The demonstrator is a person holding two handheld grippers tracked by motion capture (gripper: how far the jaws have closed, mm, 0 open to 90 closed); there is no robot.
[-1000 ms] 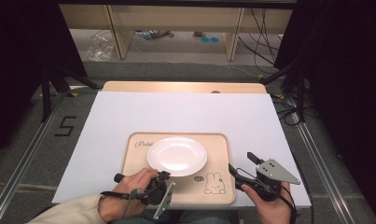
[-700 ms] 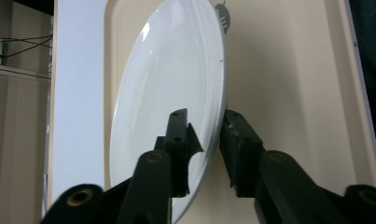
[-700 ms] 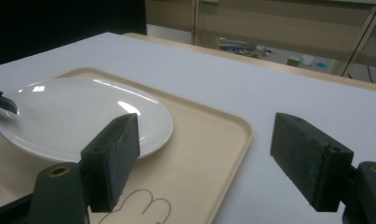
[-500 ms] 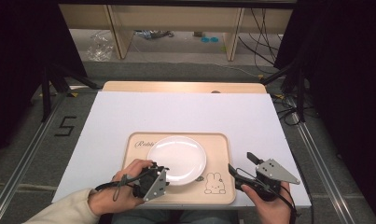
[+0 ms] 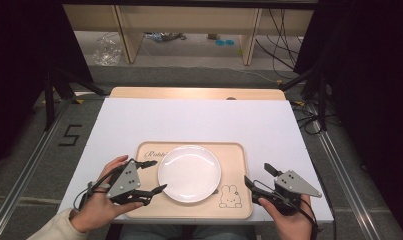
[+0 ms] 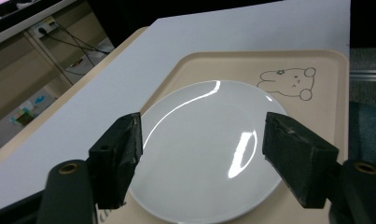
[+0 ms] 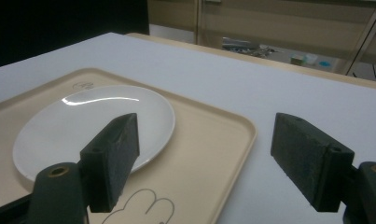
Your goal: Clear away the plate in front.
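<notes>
From the high view, I am holding my left gripper (image 5: 153, 176) at the left edge of the beige tray (image 5: 236, 155), its jaws spread wide and pointing toward the white plate (image 5: 189, 173). One jaw tip is lying over the tray's upper left corner near the printed lettering, the other is reaching just beside the plate's lower left rim; I cannot tell whether it is touching. The plate is sitting inside the tray, left of the middle, with the rabbit drawing (image 5: 230, 197) at its lower right. The tray is resting on the white bench (image 5: 199, 120), near my edge. My right gripper (image 5: 256, 176) is hovering just off the tray's right edge, jaws spread and aiming up and to the left, my hand wrapping it from below.

In the left gripper view, my jaws are standing wide apart, framing the plate (image 6: 209, 149) between them, the left one overlapping its near rim. The rabbit drawing (image 6: 288, 80) is lying beyond the plate on the tray (image 6: 232, 63).

In the right gripper view, my jaws are also standing open and holding nothing. The left jaw is hanging over the tray (image 7: 209, 144) in front of the plate (image 7: 83, 126), and the right jaw is hanging over the bare bench (image 7: 251, 88) past the tray's rim.
</notes>
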